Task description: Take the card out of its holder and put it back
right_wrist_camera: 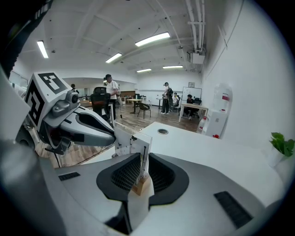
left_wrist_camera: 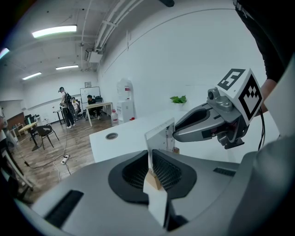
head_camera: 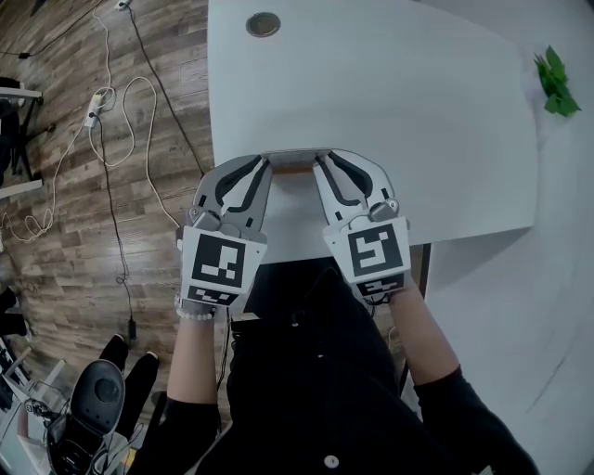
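- Two hand-held grippers are working side by side at the near edge of the tabletop (head_camera: 390,102): the left hand-held gripper (head_camera: 266,166) and the right hand-held gripper (head_camera: 321,166).
- One holder (head_camera: 293,170), a wooden base with a clear upright panel, is sitting between them, right along that near edge.
- One card (left_wrist_camera: 161,137) is standing upright in the holder, not out of it.
- The left hand-held gripper's jaws are pinching together on one end of the holder, and the right one's jaws are clamping the other end.
- One round grommet (head_camera: 263,24) is lying near the far edge, and one green plant (head_camera: 554,82) is sitting off to the right; both are well apart from the holder.
- The white surface beyond the holder is lying open, while wood floor (head_camera: 74,186) is showing past the left edge.
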`<state>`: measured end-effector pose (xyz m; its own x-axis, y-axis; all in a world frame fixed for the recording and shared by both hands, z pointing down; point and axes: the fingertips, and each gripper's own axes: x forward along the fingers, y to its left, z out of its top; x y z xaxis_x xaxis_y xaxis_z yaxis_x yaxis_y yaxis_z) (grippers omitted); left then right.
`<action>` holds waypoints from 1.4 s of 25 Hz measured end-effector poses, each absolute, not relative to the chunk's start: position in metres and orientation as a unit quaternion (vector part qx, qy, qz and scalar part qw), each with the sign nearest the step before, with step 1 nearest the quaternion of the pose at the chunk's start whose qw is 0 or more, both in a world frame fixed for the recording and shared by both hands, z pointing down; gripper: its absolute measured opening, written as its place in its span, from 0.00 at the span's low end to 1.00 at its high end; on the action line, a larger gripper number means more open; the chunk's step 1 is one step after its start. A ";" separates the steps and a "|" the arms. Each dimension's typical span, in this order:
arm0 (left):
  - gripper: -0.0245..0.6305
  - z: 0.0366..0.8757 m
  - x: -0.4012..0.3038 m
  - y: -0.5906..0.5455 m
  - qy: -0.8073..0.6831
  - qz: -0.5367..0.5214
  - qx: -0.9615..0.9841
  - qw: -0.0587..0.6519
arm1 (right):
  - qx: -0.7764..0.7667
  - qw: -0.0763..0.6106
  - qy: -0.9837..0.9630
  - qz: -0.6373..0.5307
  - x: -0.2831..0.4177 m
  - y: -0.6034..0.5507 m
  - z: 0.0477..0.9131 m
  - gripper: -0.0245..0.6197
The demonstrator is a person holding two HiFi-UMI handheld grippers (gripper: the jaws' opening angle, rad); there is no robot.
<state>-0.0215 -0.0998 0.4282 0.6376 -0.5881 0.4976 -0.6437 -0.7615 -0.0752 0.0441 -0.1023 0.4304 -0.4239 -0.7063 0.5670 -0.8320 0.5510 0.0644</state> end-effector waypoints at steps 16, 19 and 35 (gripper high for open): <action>0.10 0.431 -0.021 -0.098 -0.349 0.232 0.905 0.077 | 0.476 0.259 -0.832 0.121 0.044 -0.103 0.434 0.17; 0.10 0.433 -0.023 -0.098 -0.352 0.228 0.904 0.084 | 0.474 0.252 -0.833 0.133 0.043 -0.103 0.435 0.20; 0.10 0.391 -0.035 -0.091 -0.381 0.204 0.900 0.059 | 0.515 0.231 -0.819 0.105 0.061 -0.093 0.398 0.13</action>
<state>-0.0350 -0.0914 0.3907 0.6268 -0.6615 0.4116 -0.7093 -0.7031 -0.0499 0.0608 -0.0926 0.3976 -0.3623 -0.7946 0.4872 -0.8921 0.4471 0.0657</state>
